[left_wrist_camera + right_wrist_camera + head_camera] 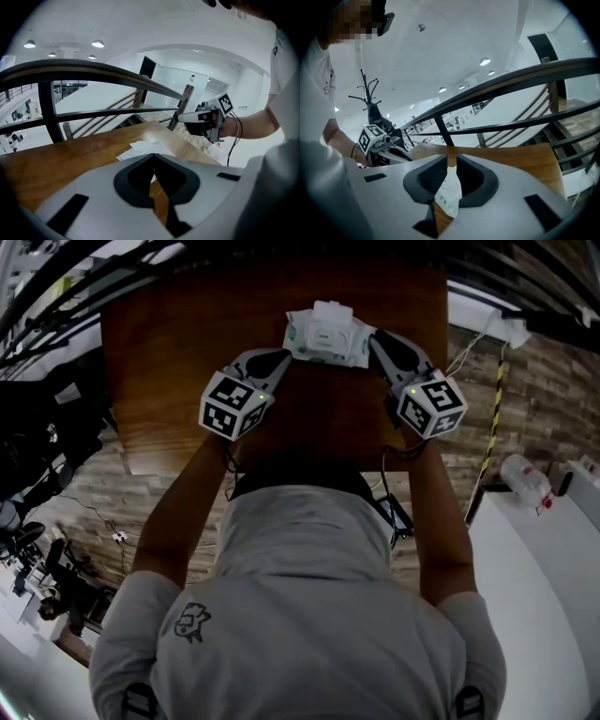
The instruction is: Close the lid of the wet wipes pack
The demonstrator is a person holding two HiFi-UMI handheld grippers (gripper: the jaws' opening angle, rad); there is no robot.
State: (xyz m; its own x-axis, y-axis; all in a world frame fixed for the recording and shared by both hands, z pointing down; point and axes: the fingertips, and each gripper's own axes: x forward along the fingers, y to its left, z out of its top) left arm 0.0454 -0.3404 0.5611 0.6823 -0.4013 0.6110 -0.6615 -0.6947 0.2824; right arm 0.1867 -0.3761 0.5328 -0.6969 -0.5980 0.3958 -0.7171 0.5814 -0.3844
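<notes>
Pack: wet wipes pack, at wooden table's far edge
Left claw: pinching pack's left end
Right claw: pinching its right end
Print: green marks, unreadable

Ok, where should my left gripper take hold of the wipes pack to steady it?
Pinch the pack by its flat left end seam, coming in low from the left along the table. The seam is thin enough for the jaws, the right gripper clamps the matching right end, and the lid in the middle stays clear.
</notes>
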